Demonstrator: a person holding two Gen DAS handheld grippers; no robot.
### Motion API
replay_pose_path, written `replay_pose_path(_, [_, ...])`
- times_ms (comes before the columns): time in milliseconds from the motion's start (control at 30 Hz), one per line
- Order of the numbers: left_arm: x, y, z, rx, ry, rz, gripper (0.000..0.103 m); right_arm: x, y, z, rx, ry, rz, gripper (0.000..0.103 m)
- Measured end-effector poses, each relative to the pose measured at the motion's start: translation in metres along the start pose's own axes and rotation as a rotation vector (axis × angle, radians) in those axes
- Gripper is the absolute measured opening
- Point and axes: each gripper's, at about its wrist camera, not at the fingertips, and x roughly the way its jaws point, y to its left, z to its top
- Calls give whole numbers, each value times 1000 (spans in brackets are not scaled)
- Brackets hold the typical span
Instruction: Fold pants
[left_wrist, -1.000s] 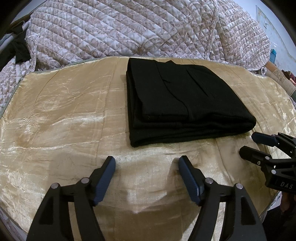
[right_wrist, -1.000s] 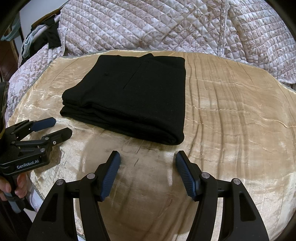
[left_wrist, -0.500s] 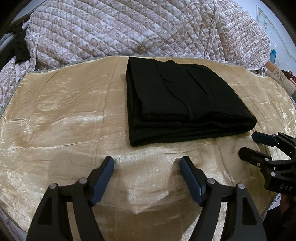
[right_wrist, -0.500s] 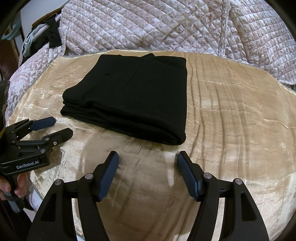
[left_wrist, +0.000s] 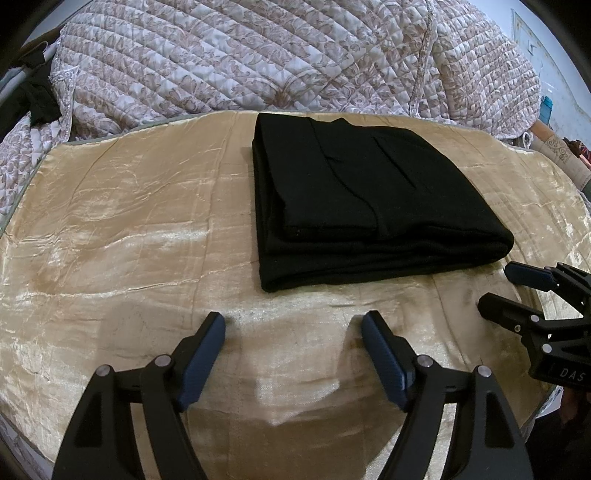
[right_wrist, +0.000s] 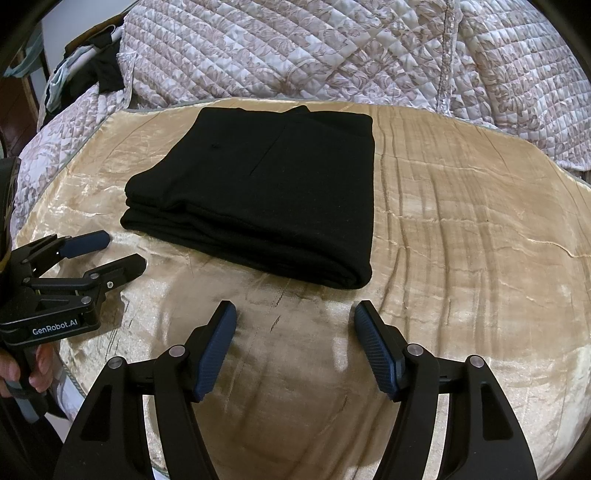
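Observation:
The black pants (left_wrist: 365, 199) lie folded in a neat rectangular stack on the gold satin cloth (left_wrist: 129, 229); they also show in the right wrist view (right_wrist: 266, 192). My left gripper (left_wrist: 293, 325) is open and empty, hovering just short of the stack's near edge. My right gripper (right_wrist: 295, 314) is open and empty, near the stack's front right corner. Each gripper shows in the other's view: the right one (left_wrist: 498, 288) at the right edge, the left one (right_wrist: 118, 251) at the left edge. Neither touches the pants.
A quilted floral bedspread (left_wrist: 258, 59) is heaped behind the gold cloth (right_wrist: 480, 229). Dark clothing (right_wrist: 103, 70) hangs at the back left. The cloth's front edge drops off just below the grippers. A hand (right_wrist: 33, 373) holds the left gripper's handle.
Both grippers have drawn back slightly from the folded pants and stayed open. The pants have not moved.

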Motion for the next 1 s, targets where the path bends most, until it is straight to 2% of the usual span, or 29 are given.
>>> replay_pose_path(1000, [1, 3, 4, -10, 14, -9, 81, 0, 1, 0, 0, 0, -4, 67])
